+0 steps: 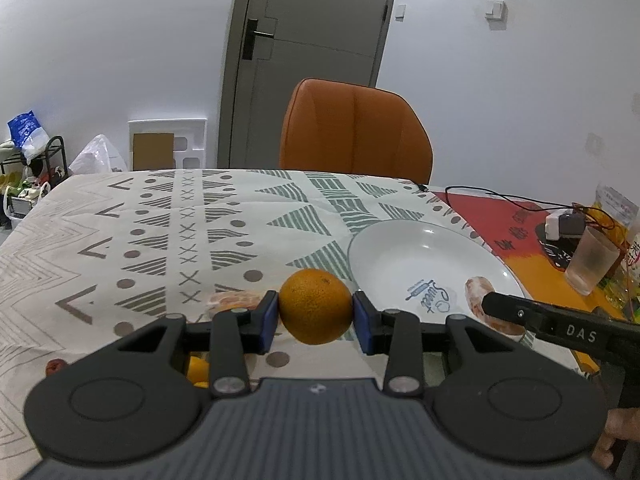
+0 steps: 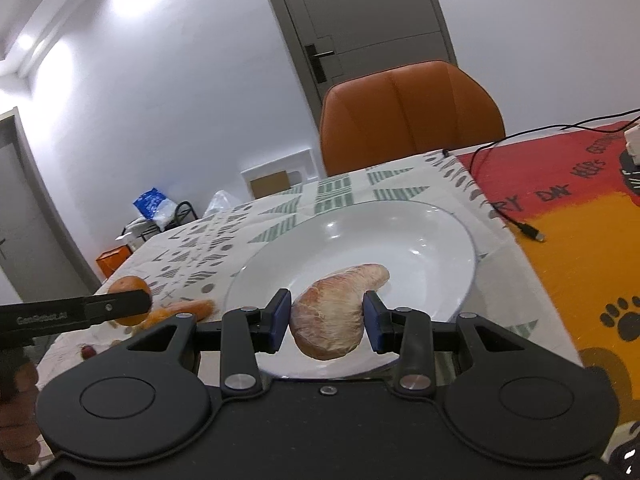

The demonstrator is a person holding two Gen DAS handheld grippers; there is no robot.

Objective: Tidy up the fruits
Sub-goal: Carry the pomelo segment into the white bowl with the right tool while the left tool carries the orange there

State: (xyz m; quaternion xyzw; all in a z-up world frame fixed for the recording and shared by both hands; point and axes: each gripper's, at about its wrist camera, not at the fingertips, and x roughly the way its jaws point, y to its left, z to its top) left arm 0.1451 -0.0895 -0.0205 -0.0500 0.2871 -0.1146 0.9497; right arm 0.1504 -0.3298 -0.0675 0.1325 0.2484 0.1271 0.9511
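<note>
My left gripper (image 1: 315, 318) is shut on a whole orange (image 1: 315, 306) and holds it above the patterned tablecloth, just left of the white plate (image 1: 404, 252). My right gripper (image 2: 326, 322) is shut on a pale peeled citrus segment (image 2: 332, 316) and holds it over the near side of the plate (image 2: 432, 240). In the left wrist view the right gripper's finger and the segment (image 1: 478, 300) show over the plate's right part. In the right wrist view the left gripper's finger and the orange (image 2: 130, 286) show at the left.
Peeled fruit pieces (image 1: 236, 300) and orange peel (image 1: 198, 370) lie on the cloth left of the plate, with a small red fruit (image 1: 54, 366). An orange chair (image 1: 354, 132) stands behind the table. A plastic cup (image 1: 592, 260), cables and packets sit at the right.
</note>
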